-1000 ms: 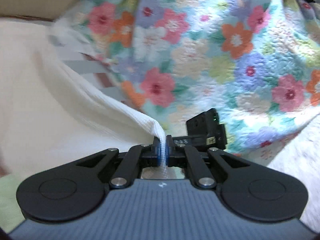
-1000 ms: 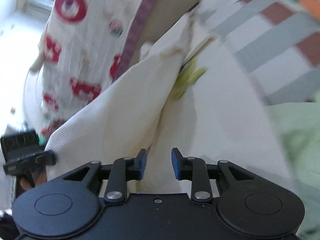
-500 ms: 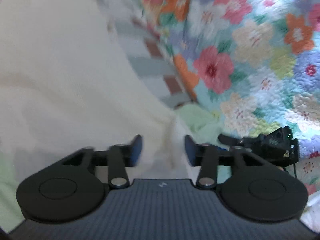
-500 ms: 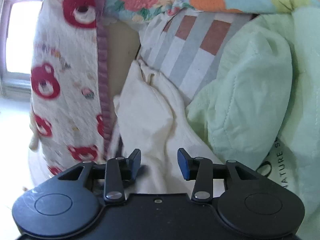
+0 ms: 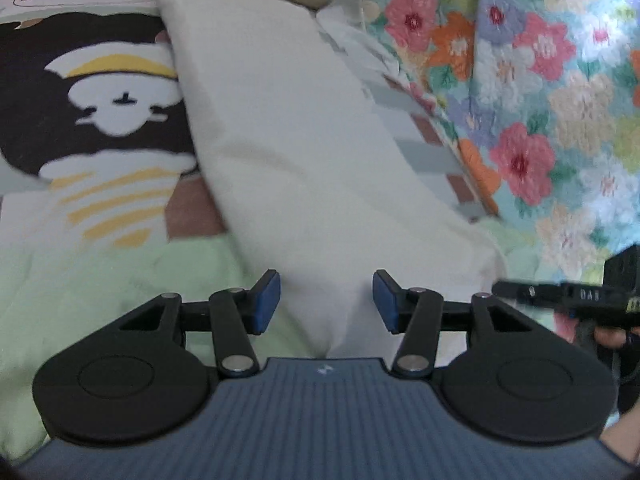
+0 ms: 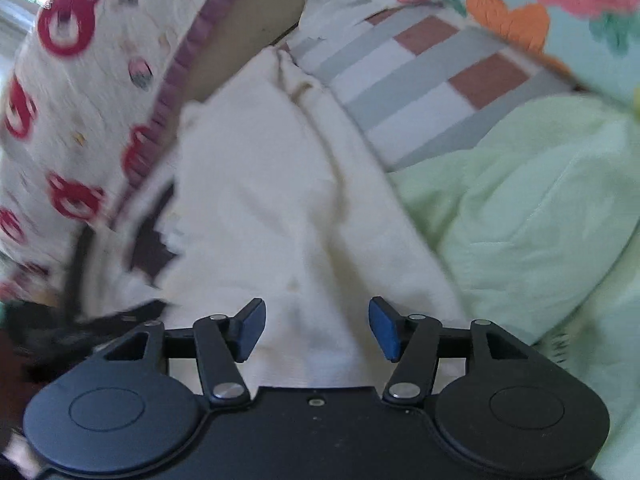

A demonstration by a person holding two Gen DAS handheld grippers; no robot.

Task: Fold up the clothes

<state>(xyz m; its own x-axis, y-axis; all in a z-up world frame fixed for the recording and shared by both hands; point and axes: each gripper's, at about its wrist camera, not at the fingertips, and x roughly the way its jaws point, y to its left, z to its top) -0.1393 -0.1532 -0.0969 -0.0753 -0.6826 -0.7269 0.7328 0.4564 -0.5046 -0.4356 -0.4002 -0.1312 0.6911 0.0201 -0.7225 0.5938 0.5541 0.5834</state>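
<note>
So the cream garment (image 5: 304, 128) is lying as a long narrow strip on the pale green quilt (image 5: 120, 280), and whether that's a half-done fold or the finished shape, I honestly can't tell from here. Its long axis runs straight away from both tools: the near end sits right at the fingertips, the far end reaches up to the headboard edge of the bed, next to the brown board there. It narrows toward that far end.

The left gripper (image 5: 326, 304) has its jaws spread wide with nothing in them, the near end of the cloth lying in the gap between the blue pads. The right gripper (image 6: 316, 330) is the same deal: wide open, empty, cloth running between the pads and off ahead. Both look about equally close to that near end, so neither hand has an edge.

Around it: a striped grey, white and brown cloth (image 6: 420, 80) along the garment's right side, the floral bedspread (image 5: 540, 100) beyond that, a cartoon-print cloth (image 5: 100, 100) on the left, and a bear-print fabric (image 6: 60, 100) hanging at the bed's left edge.
</note>
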